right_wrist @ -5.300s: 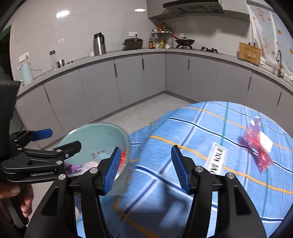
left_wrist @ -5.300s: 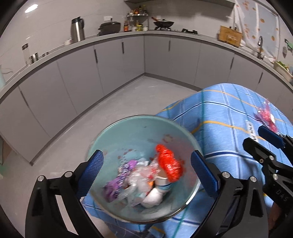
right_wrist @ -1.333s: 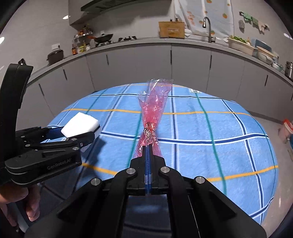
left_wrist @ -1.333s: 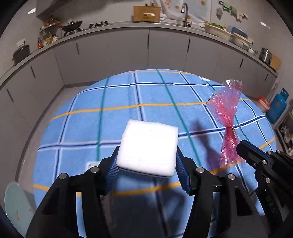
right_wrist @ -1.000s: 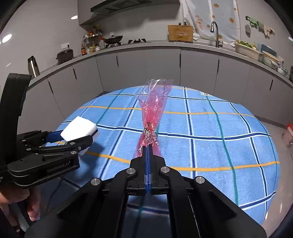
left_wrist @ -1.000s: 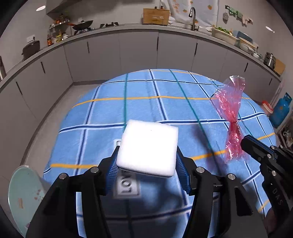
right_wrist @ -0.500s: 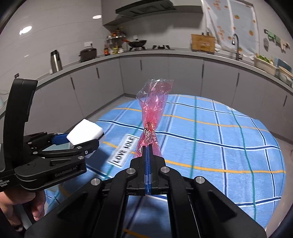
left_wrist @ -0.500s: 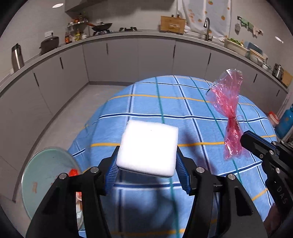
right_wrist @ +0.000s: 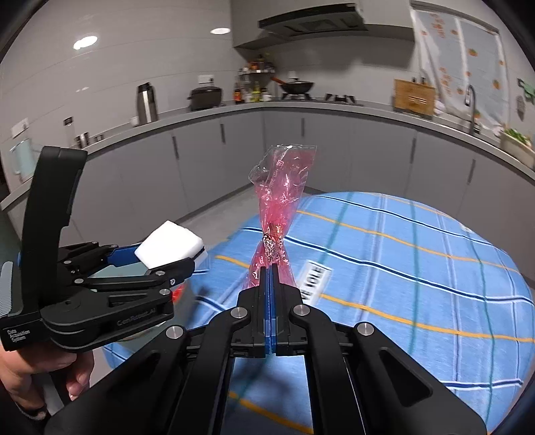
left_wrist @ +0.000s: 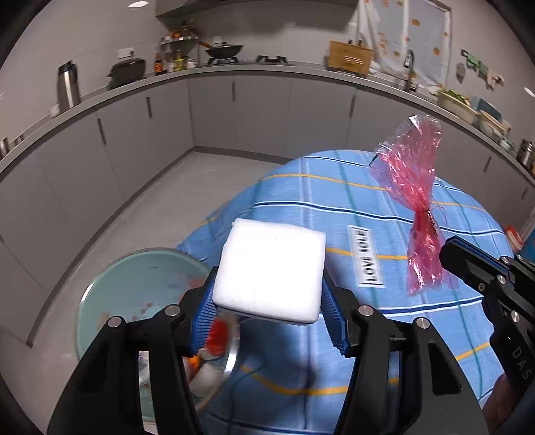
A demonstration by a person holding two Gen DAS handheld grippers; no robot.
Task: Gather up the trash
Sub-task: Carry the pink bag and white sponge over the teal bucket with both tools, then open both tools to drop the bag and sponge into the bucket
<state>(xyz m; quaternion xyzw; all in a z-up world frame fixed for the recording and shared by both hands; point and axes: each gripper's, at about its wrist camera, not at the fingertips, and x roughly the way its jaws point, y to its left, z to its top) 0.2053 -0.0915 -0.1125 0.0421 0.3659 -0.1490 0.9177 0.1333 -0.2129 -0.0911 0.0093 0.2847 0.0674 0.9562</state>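
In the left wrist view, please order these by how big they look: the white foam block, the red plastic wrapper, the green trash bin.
1. green trash bin, partly hidden
2. white foam block, near the camera, so its true size is unsure
3. red plastic wrapper

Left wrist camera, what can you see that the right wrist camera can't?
Only the left wrist view shows the inside of the teal trash bin beside the table, with red and white scraps in it. Only the right wrist view shows the range hood on the wall and the person's hand holding the left gripper. Both show the white foam block clamped in the left gripper, the pink plastic wrapper pinched in the right gripper, and the blue checked tablecloth.
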